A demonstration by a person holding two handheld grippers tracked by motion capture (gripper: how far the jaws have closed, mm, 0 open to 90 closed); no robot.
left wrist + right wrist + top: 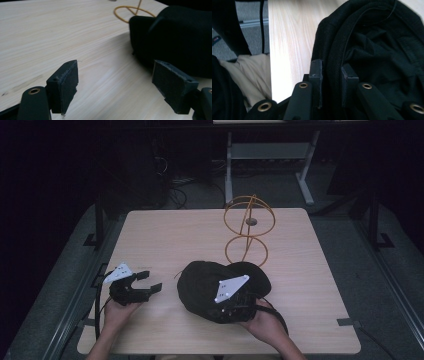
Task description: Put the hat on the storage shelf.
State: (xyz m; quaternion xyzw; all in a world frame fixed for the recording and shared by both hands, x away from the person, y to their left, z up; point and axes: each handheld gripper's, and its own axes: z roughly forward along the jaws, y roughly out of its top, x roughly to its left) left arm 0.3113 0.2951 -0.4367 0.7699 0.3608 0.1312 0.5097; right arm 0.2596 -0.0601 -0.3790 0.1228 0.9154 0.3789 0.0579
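Note:
A black cap (205,282) lies on the wooden table (165,235), just in front of a gold wire stand (248,227). My right gripper (231,312) is at the cap's near edge, shut on its rim; in the right gripper view the pads (315,76) pinch the black fabric band (332,65). My left gripper (150,282) hovers low over the table to the left of the cap, open, nothing between its pads (63,82). In the left gripper view the cap (175,37) rises at the right, close to the right pad.
The gold wire stand's base ring (130,12) rests on the table behind the cap. Bare wood spreads over the left and far parts of the table. A white table frame (265,155) and cables stand on the dark floor beyond. The table's near edge (270,62) runs beside my right gripper.

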